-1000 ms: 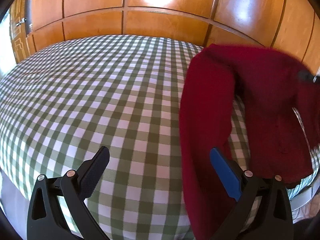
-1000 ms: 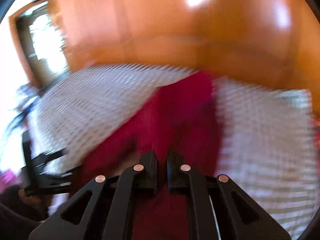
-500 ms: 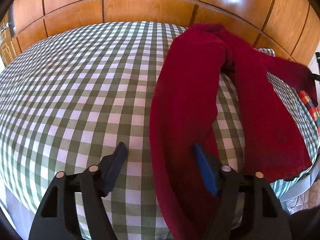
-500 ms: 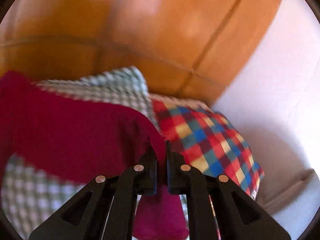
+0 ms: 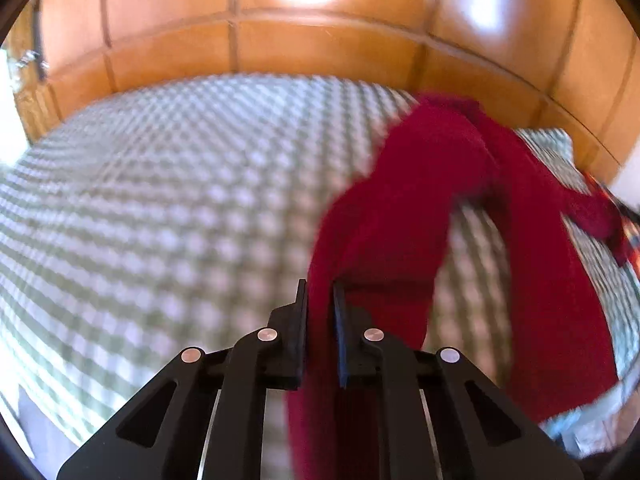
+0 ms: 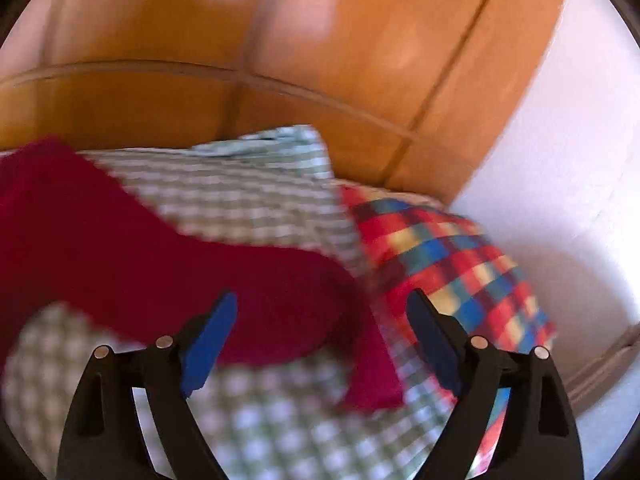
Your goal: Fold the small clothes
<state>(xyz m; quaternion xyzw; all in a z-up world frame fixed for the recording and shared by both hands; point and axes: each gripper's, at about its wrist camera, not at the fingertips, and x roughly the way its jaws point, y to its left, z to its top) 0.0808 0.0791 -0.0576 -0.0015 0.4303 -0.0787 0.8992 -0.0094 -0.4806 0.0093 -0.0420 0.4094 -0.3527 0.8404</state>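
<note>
The left gripper [image 5: 320,292] has just closed its jaws on a fold of the dark red knitted garment [image 5: 404,200], which sprawls right of centre on the green-and-white checked bedsheet [image 5: 168,208]. The right gripper [image 6: 322,312] has just opened, jaws spread wide, the garment's end lying loose between them, low centre of its frame.

one dark red knitted garment [image 5: 404,216], one green-and-white checked bedspread [image 5: 168,208], one red, blue and yellow checked cushion [image 6: 448,256], two black two-finger grippers [image 5: 320,292] [image 6: 320,312]

Left tongs [image 5: 320,292] just closed on red garment [image 5: 400,216]; right tongs [image 6: 320,312] released it.
</note>
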